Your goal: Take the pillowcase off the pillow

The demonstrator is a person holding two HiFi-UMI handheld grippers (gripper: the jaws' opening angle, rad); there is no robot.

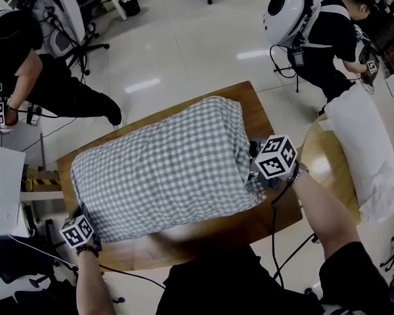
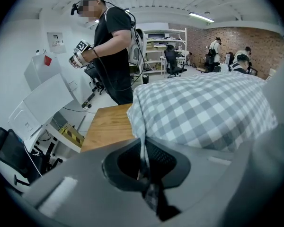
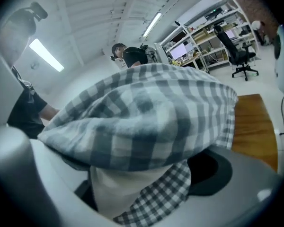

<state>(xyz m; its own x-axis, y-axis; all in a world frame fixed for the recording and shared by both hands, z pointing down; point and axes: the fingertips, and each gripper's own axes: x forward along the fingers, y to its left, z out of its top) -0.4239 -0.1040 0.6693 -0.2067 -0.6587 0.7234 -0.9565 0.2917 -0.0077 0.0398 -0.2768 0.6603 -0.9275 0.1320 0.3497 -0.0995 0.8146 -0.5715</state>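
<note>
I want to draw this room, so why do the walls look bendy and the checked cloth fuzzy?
Left gripper view: the wide lens bends straight lines and darkens the corners. Right gripper view: the pillowcase sits so close it looks soft and fuzzy. Head view: sharp, with white glare on the shiny floor.

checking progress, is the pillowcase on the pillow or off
On. The checked pillowcase covers the pillow; only a white patch shows at the open end.

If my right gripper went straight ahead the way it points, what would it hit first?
Most likely the white pillow showing at the pillowcase opening: the right gripper stands open, with both seemingly right at its jaws.
</note>
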